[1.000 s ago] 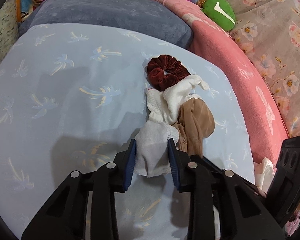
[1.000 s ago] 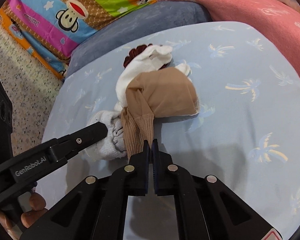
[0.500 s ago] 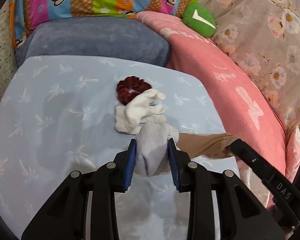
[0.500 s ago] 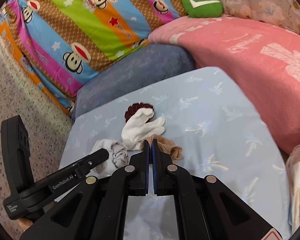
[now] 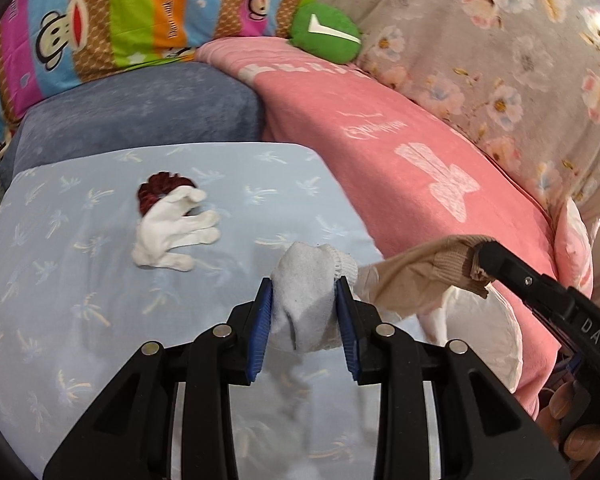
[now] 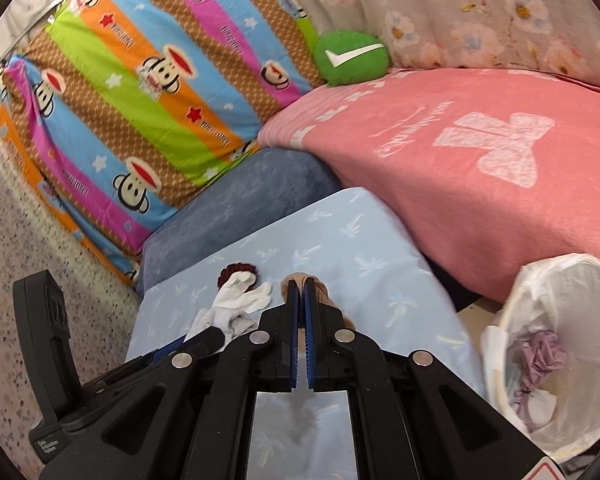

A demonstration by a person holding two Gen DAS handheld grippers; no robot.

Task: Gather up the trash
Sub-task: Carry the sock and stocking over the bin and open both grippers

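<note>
Right now both tongs are loaded. Left tongs (image 5: 305,316) clamp a grey-white sock (image 5: 306,296) between the blue pads, sock bunched and lifted clear of the pale blue palm-print sheet (image 5: 80,300). Right tongs (image 6: 299,300) are nearly closed, pinching the cuff of a tan stocking (image 6: 318,288); in the left view the stocking (image 5: 416,276) stretches out roughly level, long axis running from the right tongs' tip toward the sock, loose end close to or touching the sock's cuff, can't tell which.

Key relation: the bin lined with a white bag (image 6: 556,280) sits on the floor off the bed's right edge, lower right of the right tongs, below the pink blanket (image 6: 460,184). Right hand is plainly the nearer one; left tongs would have to cross over the sheet to get there. The left view shows the bag's rim (image 5: 496,320) just under the hanging stocking.

Bin contents: a crumpled purple-grey wad (image 6: 542,354) and some whitish bits, not full.

Left on the sheet, well apart from both tongs: a white glove (image 5: 172,228) lying flat, fingers pointing right, overlapping a dark red scrunchie (image 5: 156,192) behind it.

Judged step: carrying both pieces to the bin; the stocking likely drops first. Risk: the limp stocking drapes over the rim instead of falling in.
</note>
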